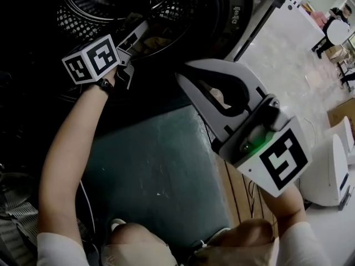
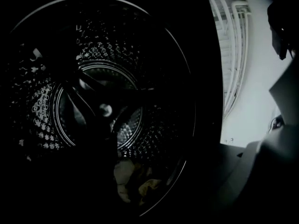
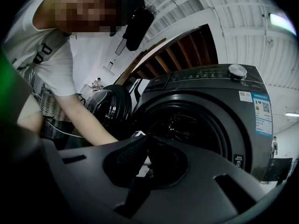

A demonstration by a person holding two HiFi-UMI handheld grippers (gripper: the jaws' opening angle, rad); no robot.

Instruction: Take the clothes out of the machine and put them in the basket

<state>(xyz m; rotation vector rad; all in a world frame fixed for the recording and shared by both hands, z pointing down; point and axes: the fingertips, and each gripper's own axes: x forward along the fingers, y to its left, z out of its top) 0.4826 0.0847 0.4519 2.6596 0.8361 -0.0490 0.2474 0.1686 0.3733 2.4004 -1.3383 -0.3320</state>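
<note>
Pale floor [image 1: 288, 54] runs off to the upper right of the head view, with a dark mat [image 1: 155, 170] lying in front of the washing machine [image 3: 210, 92], whose door [image 3: 105, 108] stands swung open. The left gripper view is nearly all black: its own jaws are lost in the dark, and only the perforated drum [image 2: 107, 78] glints. The head view settles it: the left gripper [image 1: 128, 57] is at the drum mouth, its two pale fingers spread, nothing between them. The clothes [image 2: 131, 181] are a small crumpled heap, pale and yellowish, at the bottom of the drum near its front rim; how many pieces, can't tell. The right gripper [image 1: 186, 76] hangs outside the machine above the mat, jaws pressed together at the tips, empty. The woven basket [image 1: 14, 226] is cut off at the lower left corner; its contents don't show.
</note>
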